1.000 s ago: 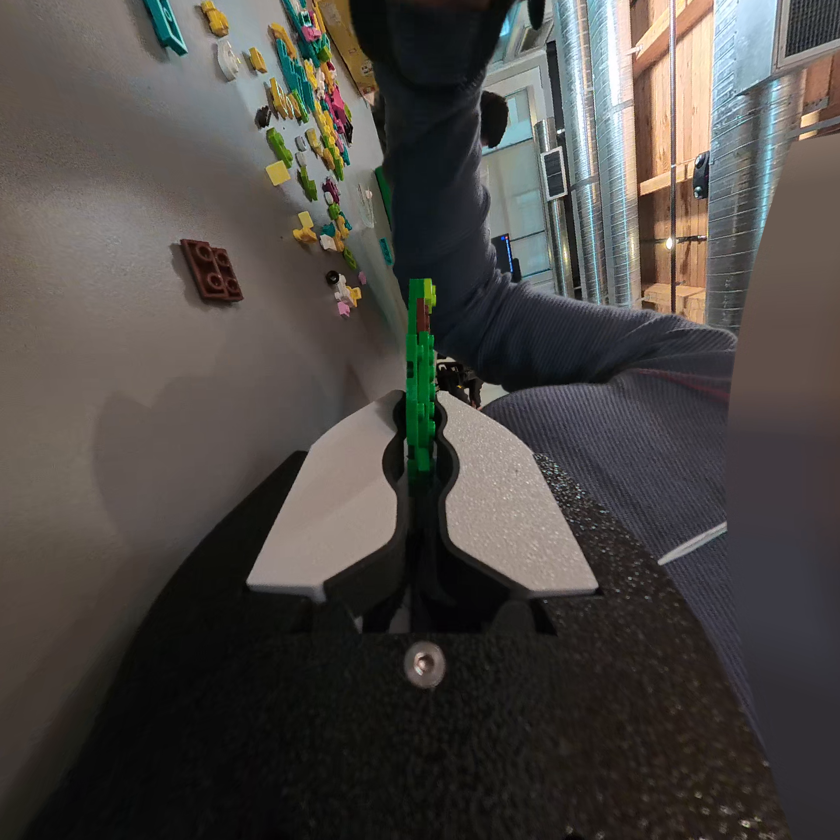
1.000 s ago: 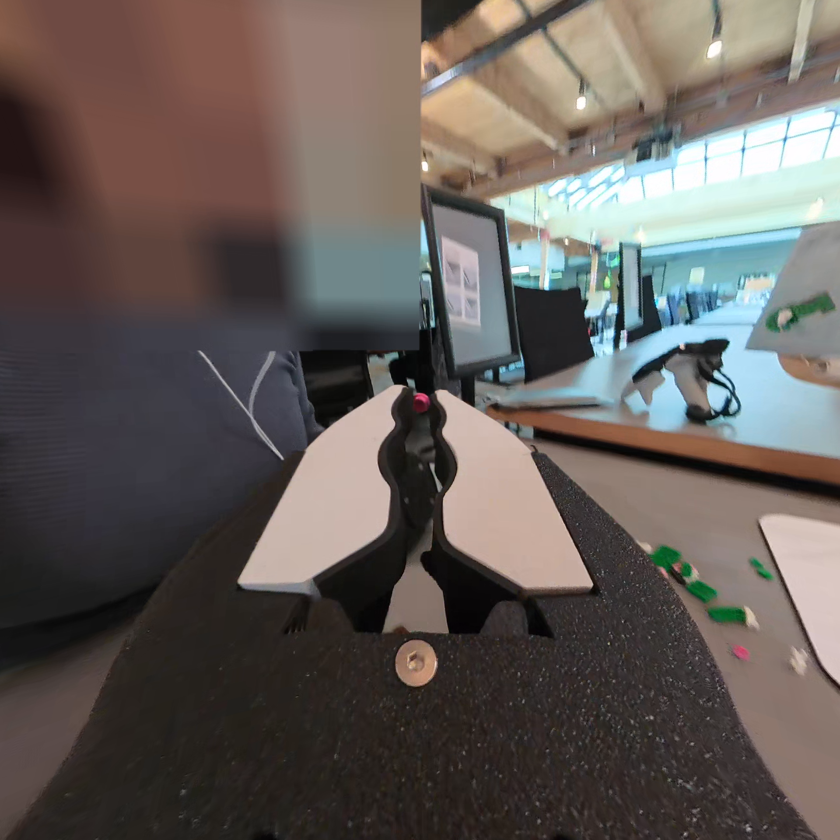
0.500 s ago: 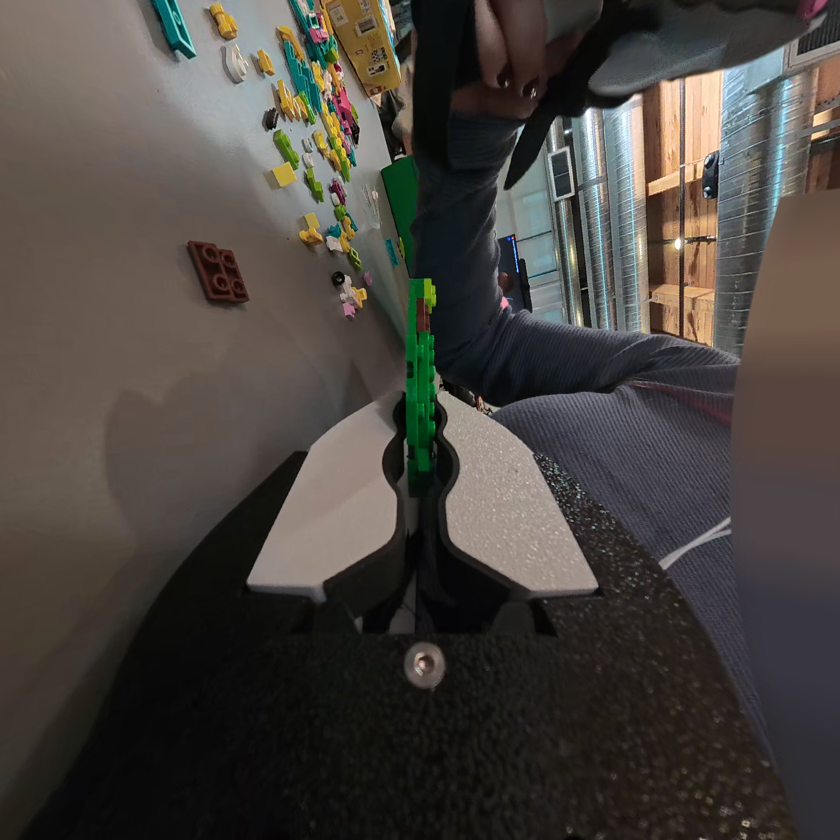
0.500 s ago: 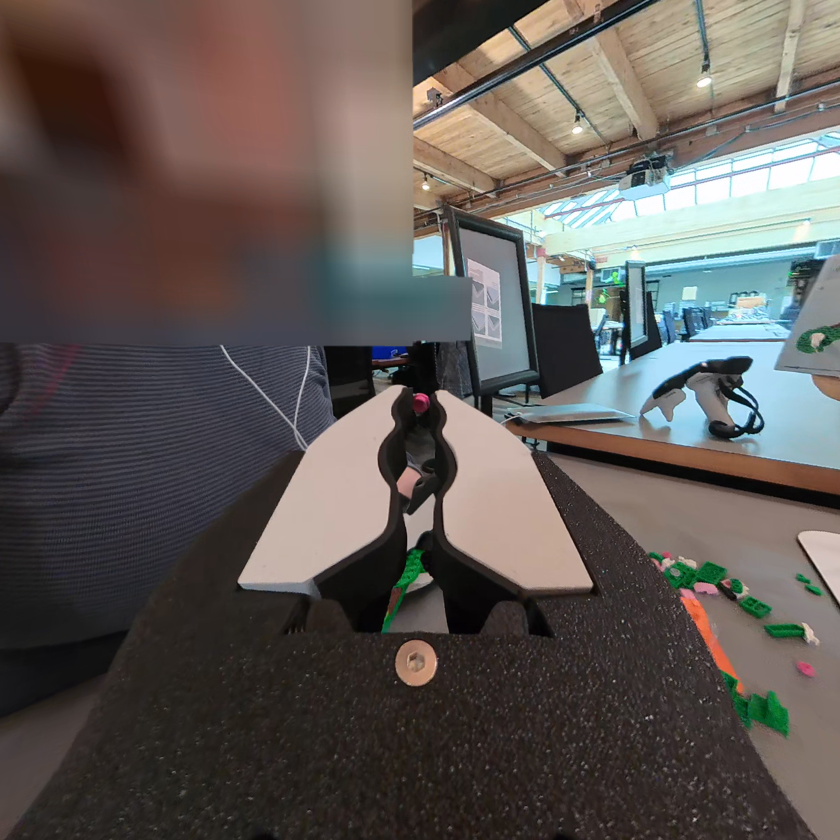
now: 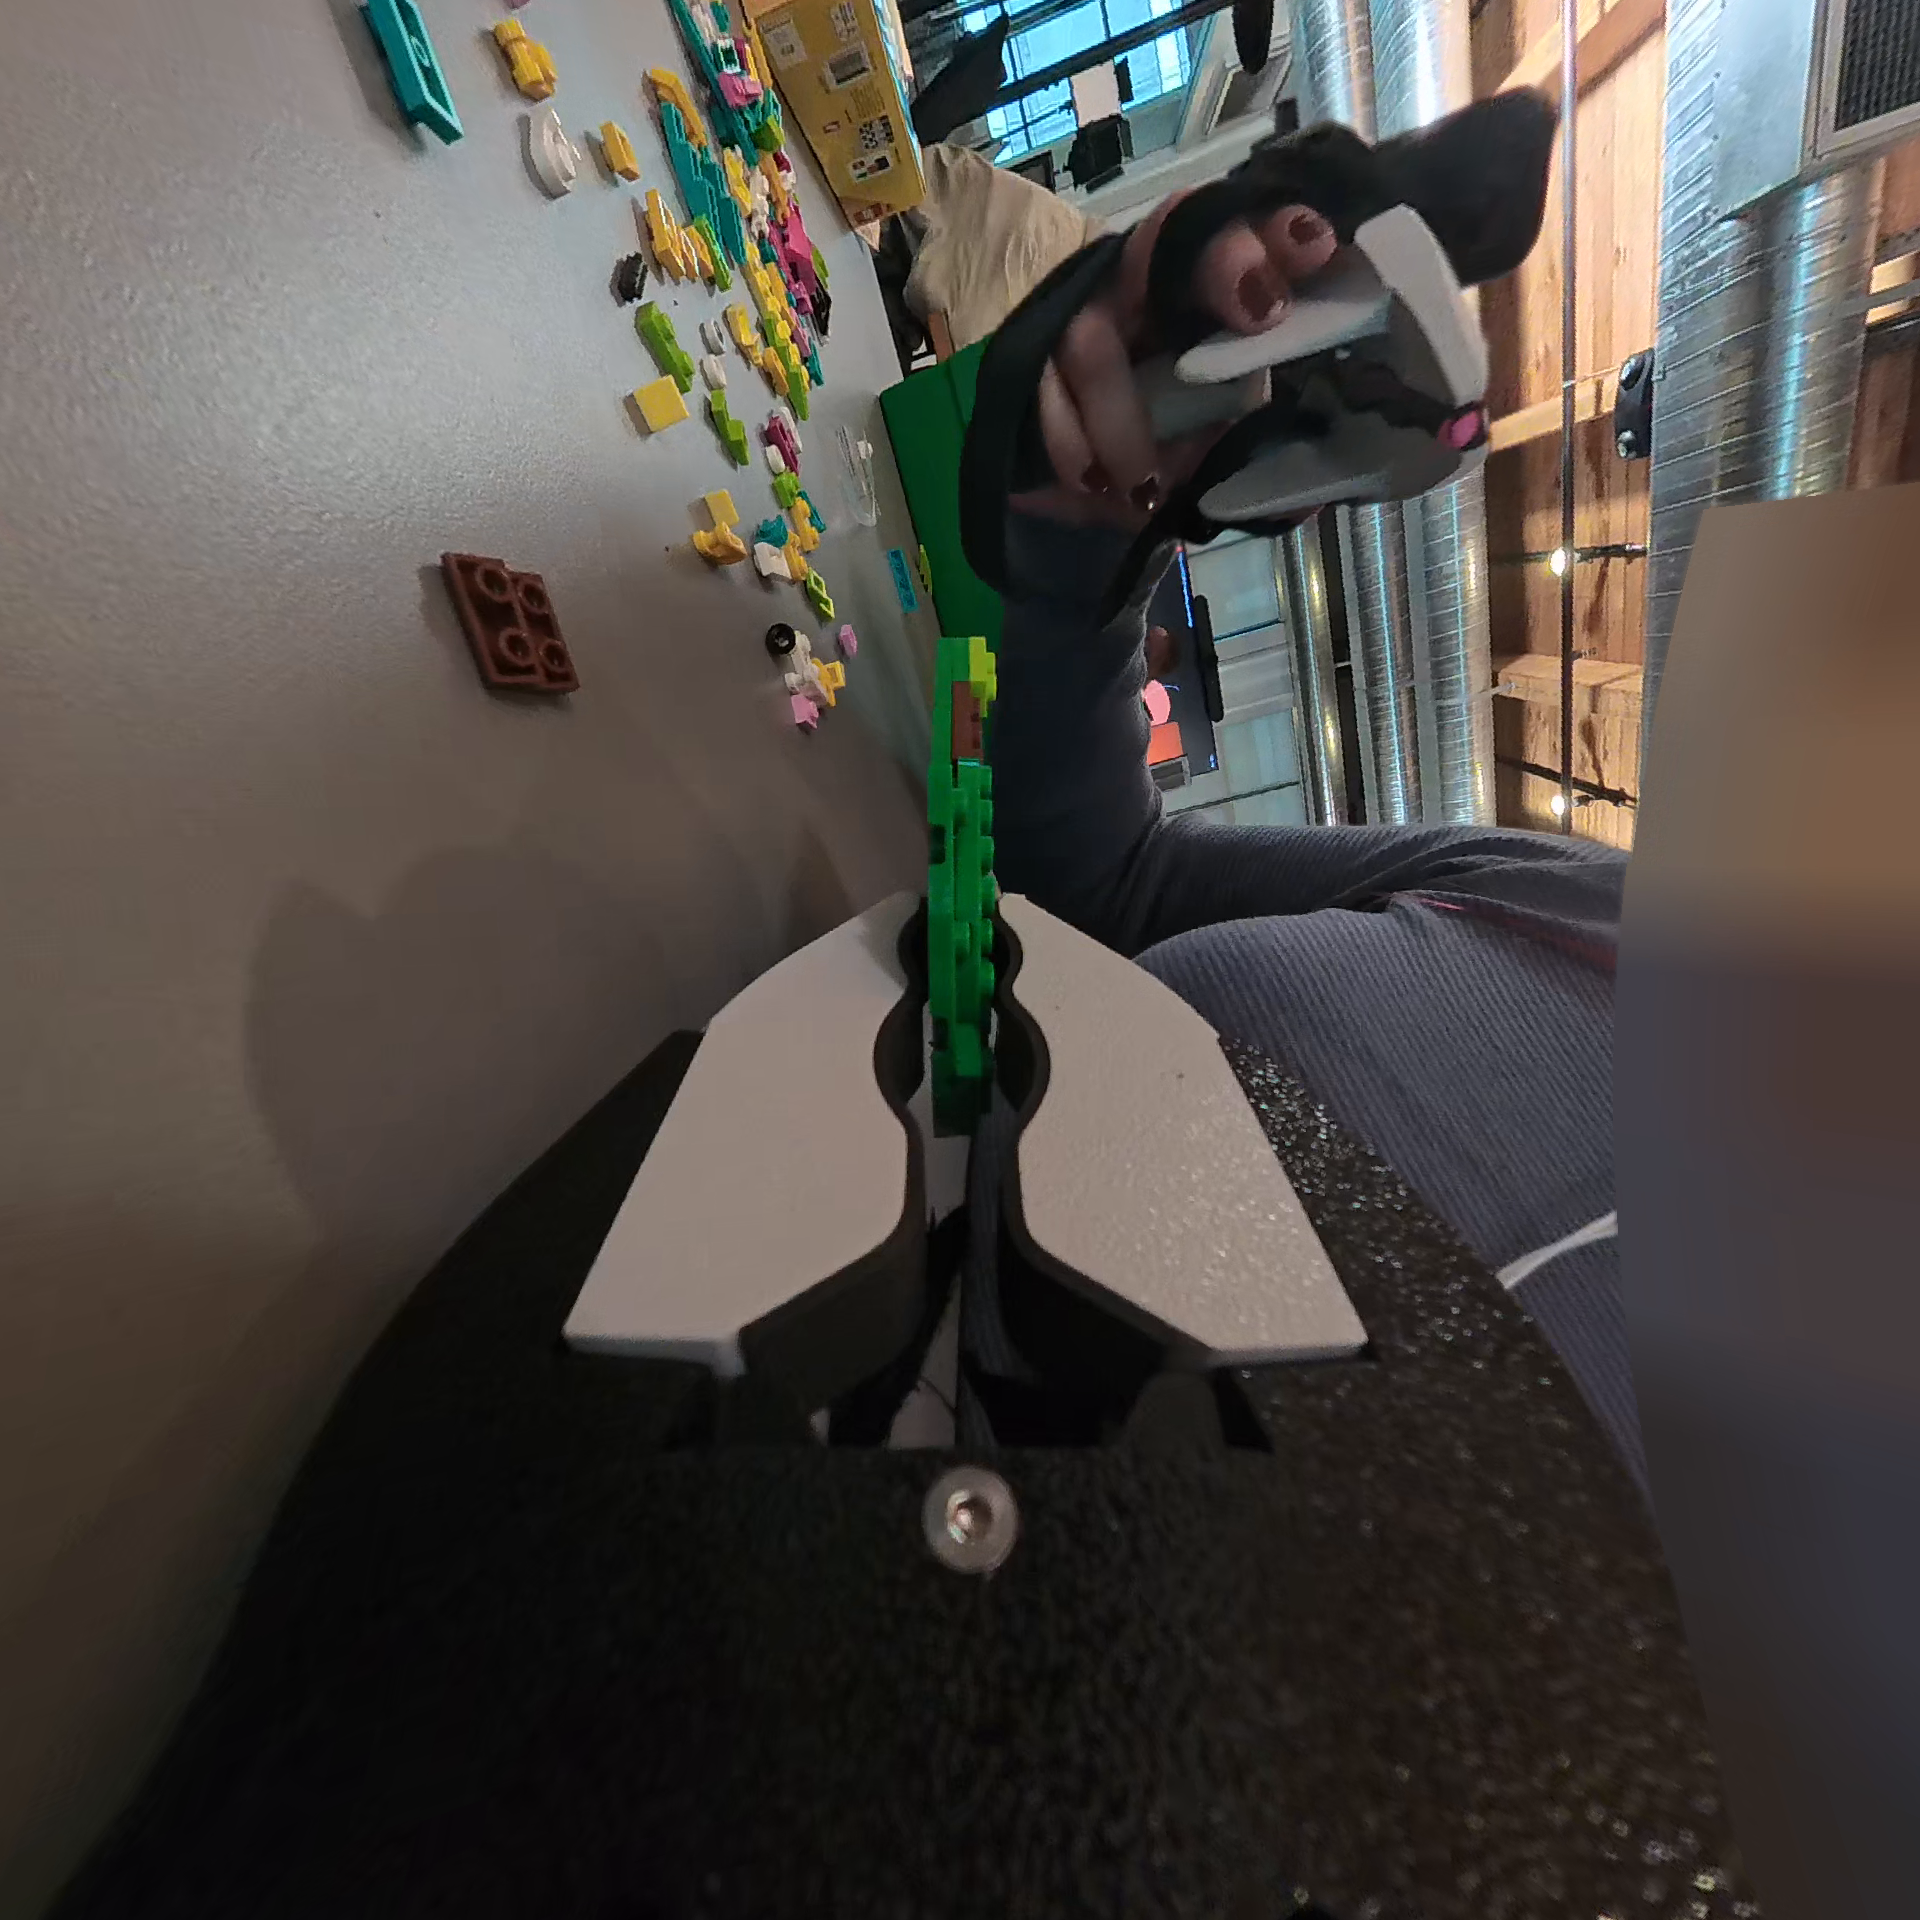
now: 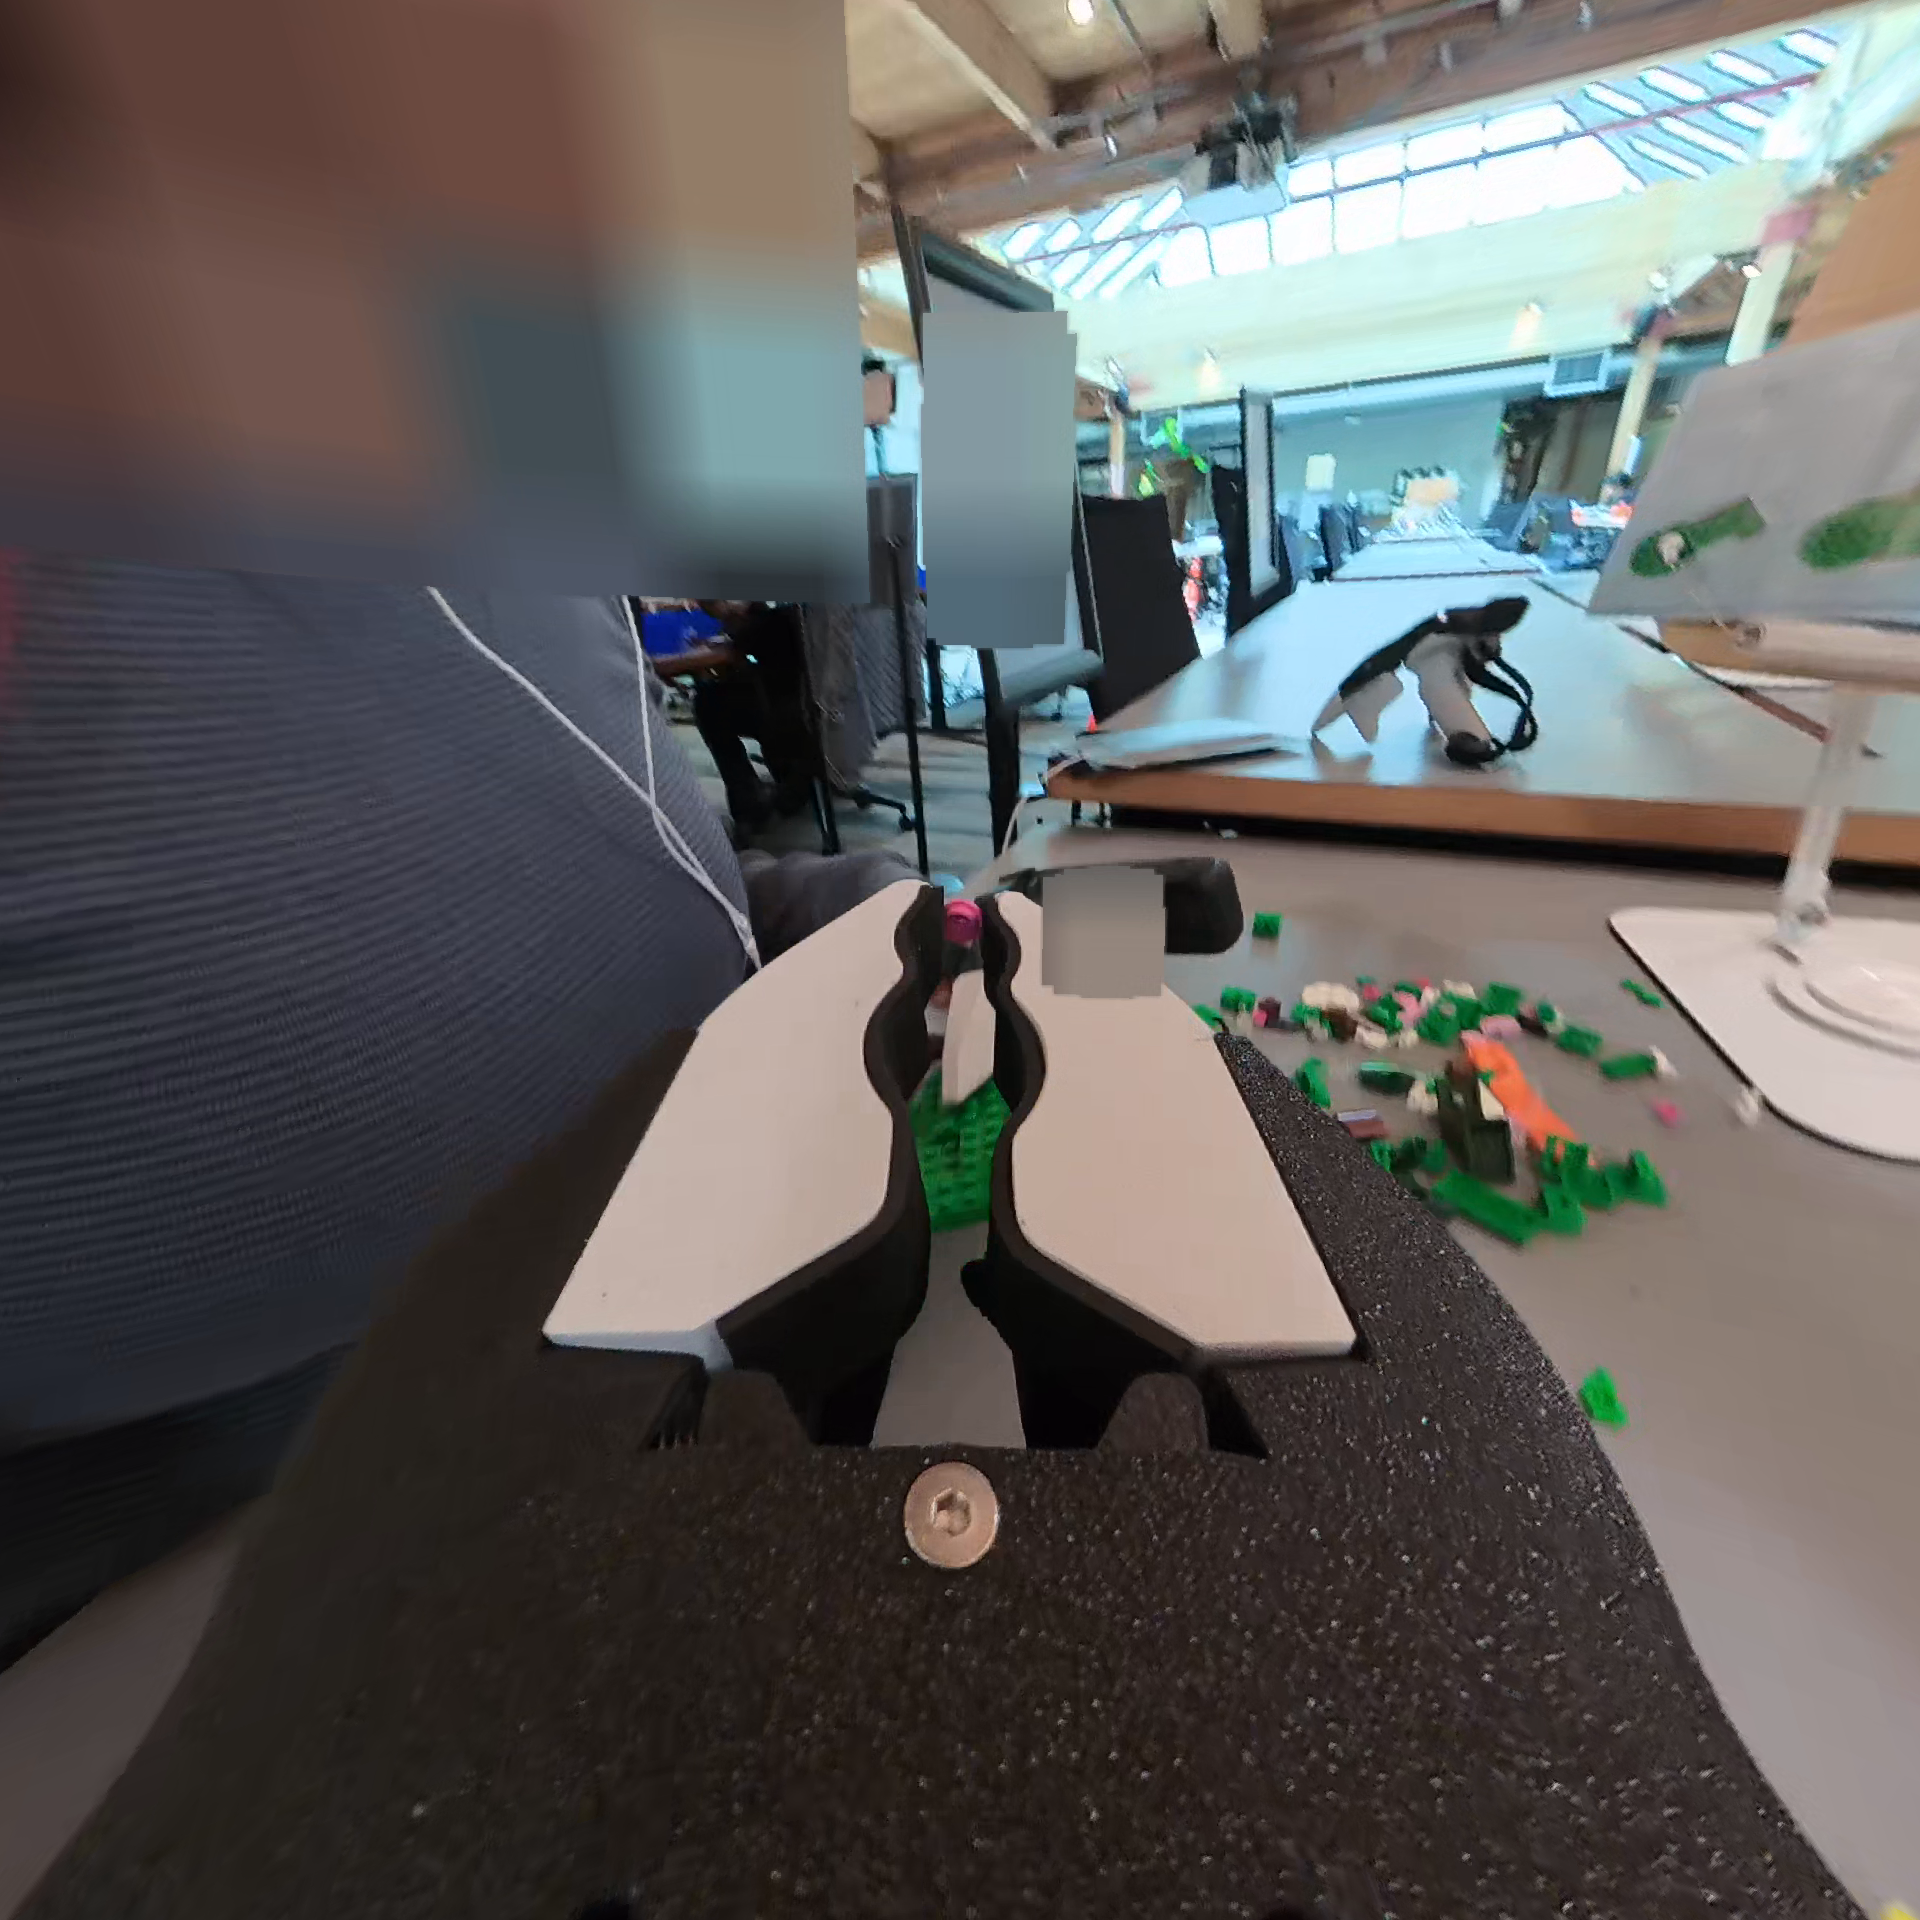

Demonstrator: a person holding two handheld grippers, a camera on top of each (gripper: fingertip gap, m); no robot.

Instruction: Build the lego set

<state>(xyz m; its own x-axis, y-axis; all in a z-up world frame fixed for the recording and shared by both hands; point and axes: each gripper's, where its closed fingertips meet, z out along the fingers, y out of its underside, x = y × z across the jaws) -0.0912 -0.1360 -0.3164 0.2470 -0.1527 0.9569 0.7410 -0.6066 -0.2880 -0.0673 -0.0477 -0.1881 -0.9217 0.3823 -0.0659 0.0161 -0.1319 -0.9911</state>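
Note:
My left gripper (image 5: 961,920) is shut on a flat green lego assembly (image 5: 961,831), held edge-on and rolled sideways above the grey table; its tip carries a brown and a lime piece. My right gripper (image 6: 961,914) is shut on a small pink stud (image 6: 962,921) at its fingertips. In the left wrist view the right gripper (image 5: 1455,416) shows up high, held by a hand, with the pink piece (image 5: 1463,428) at its tip. Through the right gripper's gap I see the green assembly (image 6: 961,1153) and a left gripper finger (image 6: 966,1039) below.
A brown 2x2 plate (image 5: 509,623) lies alone on the table. Loose yellow, teal, pink and lime pieces (image 5: 727,260) and a yellow box (image 5: 842,104) lie beyond. Green pieces (image 6: 1455,1101) and an orange tool (image 6: 1512,1091) lie right, near a white stand base (image 6: 1787,1039). My right fingertips sit around 15 cm from my left ones.
The right gripper has swung down and turned toward the table, bringing the pink stud over the green assembly. In the left wrist view it has come into sight above the assembly. The left gripper stayed.

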